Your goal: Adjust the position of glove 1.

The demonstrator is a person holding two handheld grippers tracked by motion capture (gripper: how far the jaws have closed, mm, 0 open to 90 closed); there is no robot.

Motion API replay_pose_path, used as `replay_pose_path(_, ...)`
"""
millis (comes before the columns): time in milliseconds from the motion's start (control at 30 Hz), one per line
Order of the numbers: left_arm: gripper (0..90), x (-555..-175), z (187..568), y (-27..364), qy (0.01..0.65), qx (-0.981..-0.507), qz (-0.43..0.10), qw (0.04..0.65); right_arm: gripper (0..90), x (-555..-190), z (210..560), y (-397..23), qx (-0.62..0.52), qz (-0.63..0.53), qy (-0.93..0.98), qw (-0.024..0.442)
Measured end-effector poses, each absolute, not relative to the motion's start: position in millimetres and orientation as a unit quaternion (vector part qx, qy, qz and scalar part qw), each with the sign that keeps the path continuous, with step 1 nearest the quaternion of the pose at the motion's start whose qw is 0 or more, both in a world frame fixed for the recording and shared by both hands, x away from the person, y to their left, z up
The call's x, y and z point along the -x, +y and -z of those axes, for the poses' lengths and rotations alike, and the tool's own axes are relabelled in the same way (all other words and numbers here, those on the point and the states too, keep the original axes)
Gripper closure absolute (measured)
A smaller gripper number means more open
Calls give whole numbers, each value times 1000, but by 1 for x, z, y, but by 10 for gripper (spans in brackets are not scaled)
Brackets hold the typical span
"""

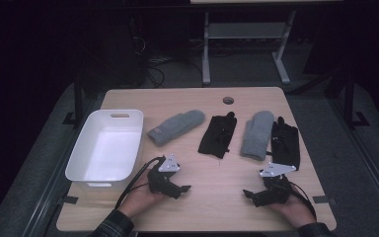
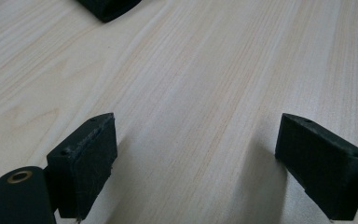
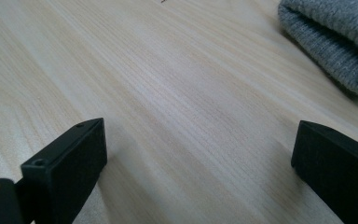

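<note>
**benchmonkey:** quick count of what's on the table [image 1: 212, 197]? I get four gloves and one bin.

**gripfan:** Same. Two grey knit mittens, two black gloves, one white bin [image 1: 107, 148]. Going from the left gripper [image 1: 183, 188]: the bin sits just off its outer side, one grey mitten [image 1: 176, 128] is ahead of it, one black glove [image 1: 218, 135] ahead and toward the middle. From the right gripper [image 1: 249, 193]: second grey mitten [image 1: 255, 134] is straight ahead, second black glove [image 1: 285, 143] beside that, touching it.

**benchmonkey:** jaws?

**gripfan:** Both sets spread wide, nothing between them, just bare wood. Both grippers rest low on the near part of the table, tips pointing at each other, well apart.

**benchmonkey:** any labels?

**gripfan:** First grey mitten has a small tag on the cuff, too tiny to read.
</note>
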State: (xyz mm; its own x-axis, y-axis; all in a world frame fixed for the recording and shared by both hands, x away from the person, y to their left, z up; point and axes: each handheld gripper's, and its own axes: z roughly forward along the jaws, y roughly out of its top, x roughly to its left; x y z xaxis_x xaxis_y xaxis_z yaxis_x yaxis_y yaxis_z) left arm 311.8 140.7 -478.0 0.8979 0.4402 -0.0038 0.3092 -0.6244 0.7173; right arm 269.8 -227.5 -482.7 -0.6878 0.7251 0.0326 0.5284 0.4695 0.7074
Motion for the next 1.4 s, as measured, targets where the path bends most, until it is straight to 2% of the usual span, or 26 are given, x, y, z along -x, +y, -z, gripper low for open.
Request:
replay_pose_path(167,118,-312,478,140,209,-897,-86,381,51,-269,482,-228,-373,-356,846,137)
replay_pose_path(200,118,-312,478,140,211,-896,-86,382,193,-268,478,-228,-371,-351,849,135)
replay_pose_path(233,118,-312,478,140,211,-896,-86,382,252,-269,475,-229,-371,-351,850,130)
replay_pose_path(300,118,-312,478,140,210,-896,-86,382,275,-269,473,-230,-376,-353,847,129)
replay_pose_path(333,118,-312,478,140,210,-896,-86,382,397,-270,468,-232,-379,-354,845,131)
replay_pose_path(567,118,-312,479,140,209,-895,-85,384,711,-278,454,-238,-378,-368,839,131)
replay_pose_path(600,118,-312,478,140,208,-896,-84,383,711,-278,454,-238,-378,-368,839,131)
replay_pose_path(667,119,-312,478,140,209,-896,-84,384,800,-282,451,-239,-379,-374,836,131)
replay_pose_path(700,119,-312,479,140,209,-895,-83,384,878,-284,448,-240,-379,-379,834,132)
replay_pose_path(733,118,-312,478,140,208,-895,-85,385,900,-285,447,-240,-377,-380,834,133)
replay_pose_path(933,119,-313,478,140,205,-897,-87,382,900,-298,439,-244,-388,-386,825,137)
replay_pose_path(1400,119,-313,478,140,206,-897,-87,382,900,-357,429,-253,-397,-386,820,144)
